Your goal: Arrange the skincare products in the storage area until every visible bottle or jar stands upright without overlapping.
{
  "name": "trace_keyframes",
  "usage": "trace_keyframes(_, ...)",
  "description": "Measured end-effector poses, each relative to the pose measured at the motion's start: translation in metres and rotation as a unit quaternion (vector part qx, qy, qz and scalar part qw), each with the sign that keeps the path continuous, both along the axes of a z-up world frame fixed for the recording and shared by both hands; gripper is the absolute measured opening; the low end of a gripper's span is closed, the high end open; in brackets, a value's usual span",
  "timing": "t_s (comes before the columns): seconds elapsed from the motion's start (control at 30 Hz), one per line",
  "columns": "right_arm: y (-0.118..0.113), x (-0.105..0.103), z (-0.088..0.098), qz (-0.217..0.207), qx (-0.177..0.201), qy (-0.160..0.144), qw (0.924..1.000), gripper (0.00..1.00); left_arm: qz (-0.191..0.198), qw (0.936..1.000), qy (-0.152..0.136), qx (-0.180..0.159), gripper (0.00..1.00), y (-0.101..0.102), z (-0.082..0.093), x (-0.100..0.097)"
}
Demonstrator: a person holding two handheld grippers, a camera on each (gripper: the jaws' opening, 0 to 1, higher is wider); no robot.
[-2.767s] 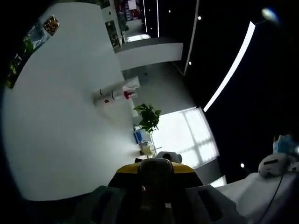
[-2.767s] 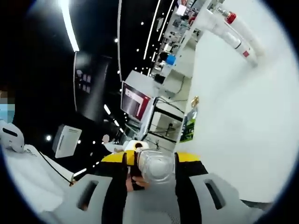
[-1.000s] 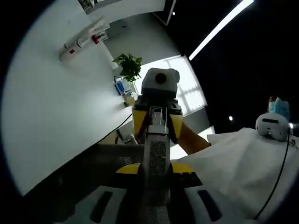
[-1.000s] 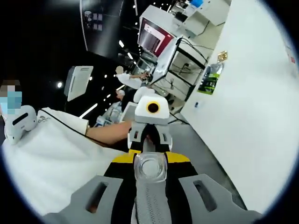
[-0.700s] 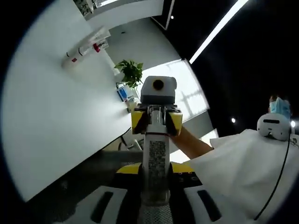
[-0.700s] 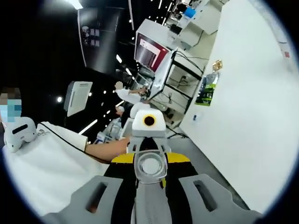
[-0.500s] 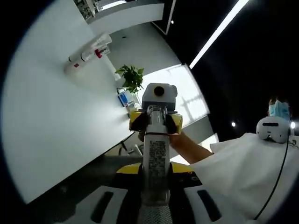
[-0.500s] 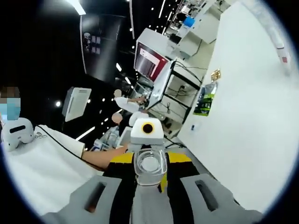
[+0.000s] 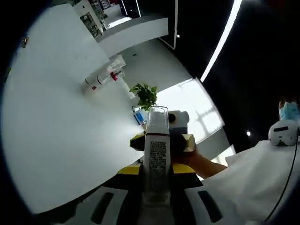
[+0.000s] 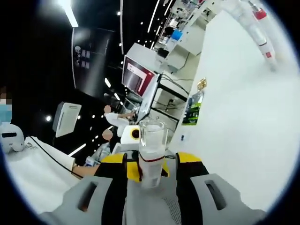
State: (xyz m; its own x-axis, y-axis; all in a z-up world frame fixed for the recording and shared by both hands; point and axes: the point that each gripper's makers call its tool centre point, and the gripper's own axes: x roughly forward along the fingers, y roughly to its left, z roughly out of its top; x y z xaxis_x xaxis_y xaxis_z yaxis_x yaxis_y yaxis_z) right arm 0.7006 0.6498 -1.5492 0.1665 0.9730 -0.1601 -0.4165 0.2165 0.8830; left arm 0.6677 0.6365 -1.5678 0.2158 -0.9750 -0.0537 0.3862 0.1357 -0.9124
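The fingers of the left gripper (image 9: 155, 206) are pinching a tall bottle (image 9: 156, 159) between them in the left gripper view; the bottle is pointing forward along the fingers, its barcode label facing the camera and its clear cap at the far end; just beyond the cap the right gripper (image 9: 180, 140) is showing, yellow and grey, with a person's hand behind it. In the right gripper view the fingers of the right gripper (image 10: 151, 197) are closing on the same bottle (image 10: 152, 154) from the opposite end, the clear cap rising above a white body with a red band; the left gripper (image 10: 133, 136) is sitting just behind it. The white bench (image 9: 51, 122) is lying off to the side, well apart from the held bottle; two more tubes (image 9: 104, 78) with red caps are lying flat on it, near its far edge; a green plant (image 9: 146, 95) is standing past the bench.
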Motion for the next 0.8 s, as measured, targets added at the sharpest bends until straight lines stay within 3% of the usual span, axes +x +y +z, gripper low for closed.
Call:
trace_keyframes(0.13, 0.004, 0.001, -0.005, -0.017, -0.002, 0.008, 0.9998, 0.35, 0.017, 0.9993, -0.015, 0.029, 0.21, 0.002, -0.006, 0.005)
trace_keyframes(0.33, 0.011, -0.001, -0.012, -0.026, -0.008, 0.015, 0.9995, 0.32, 0.015, 0.9986, -0.025, 0.044, 0.22, 0.001, -0.009, 0.004)
trace_keyframes(0.43, 0.011, -0.002, -0.013, -0.025, -0.014, 0.01, 0.9995, 0.23, 0.006, 0.9981, -0.03, 0.055, 0.22, -0.001, -0.012, 0.001)
trace_keyframes(0.47, 0.007, 0.0, -0.02, -0.029, -0.038, -0.005, 0.9989, 0.21, 0.005, 0.998, -0.033, 0.054, 0.22, -0.002, -0.011, 0.0)
trace_keyframes(0.5, 0.01, -0.001, -0.016, -0.032, -0.025, 0.003, 0.9992, 0.21, 0.008, 0.9976, -0.034, 0.06, 0.22, 0.0, -0.013, 0.002)
trace_keyframes(0.8, 0.007, -0.003, -0.016, -0.033, -0.035, -0.01, 0.9988, 0.2, 0.0, 0.9975, -0.039, 0.059, 0.22, -0.003, -0.013, 0.0)
